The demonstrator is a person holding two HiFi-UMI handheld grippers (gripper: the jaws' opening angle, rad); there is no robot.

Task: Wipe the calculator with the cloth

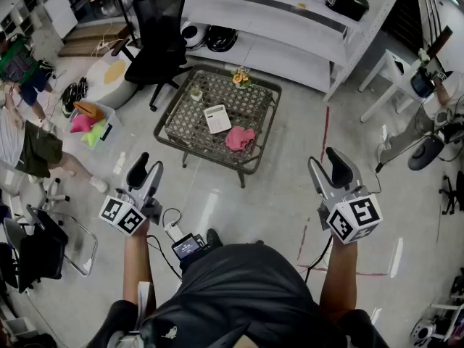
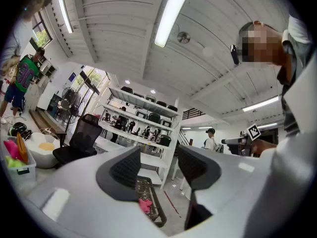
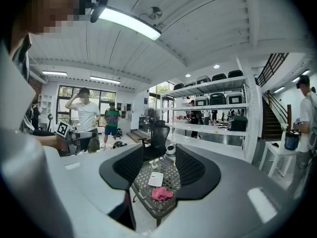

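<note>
While both hands sit low in the head view, left gripper [image 1: 145,171] at 7 o'clock and right gripper [image 1: 328,169] at 5 o'clock each have their jaws spread wide and empty, well apart from the desk [image 1: 185,125]. Further out toward 12 o'clock, the calculator [image 1: 217,118] lies flat near the middle of the wicker desk top, with the pink cloth [image 1: 240,138] crumpled just beside it at its 4 o'clock. At the desk's far edge stand a small pot [image 1: 196,93] and flowers [image 1: 238,78], with a black office chair [image 1: 158,38] beyond at 11 o'clock.
</note>
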